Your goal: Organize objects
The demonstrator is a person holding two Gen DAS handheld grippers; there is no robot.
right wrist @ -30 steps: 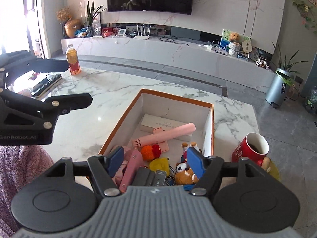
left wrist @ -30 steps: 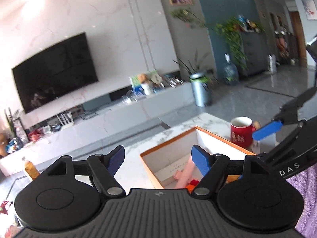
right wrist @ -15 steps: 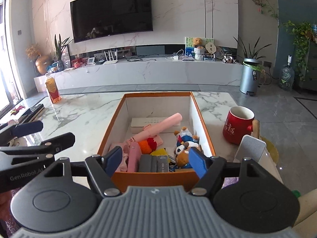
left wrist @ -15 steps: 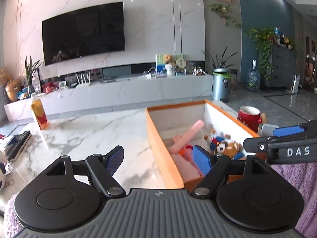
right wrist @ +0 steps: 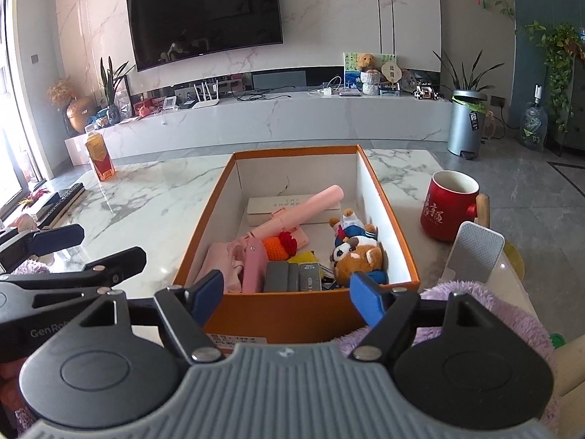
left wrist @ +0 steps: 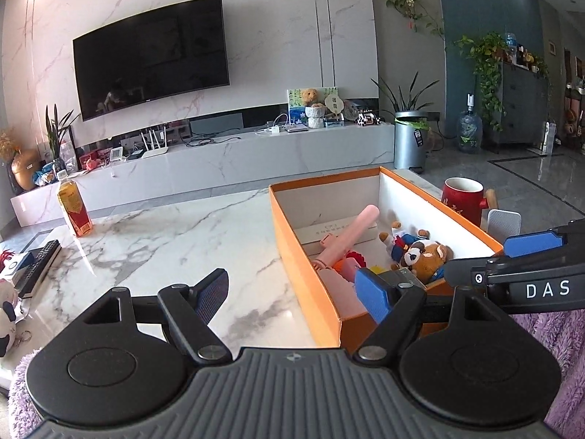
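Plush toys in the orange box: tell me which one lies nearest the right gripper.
The brown raccoon-faced plush, by the box's near right corner. The small bear in blue and white lies behind it, farther from the right gripper.

Home living room, wall television, marble table

Bright living room, marble-clad walls
A dark television hangs above a long white media console; daylight seemingly enters at left.
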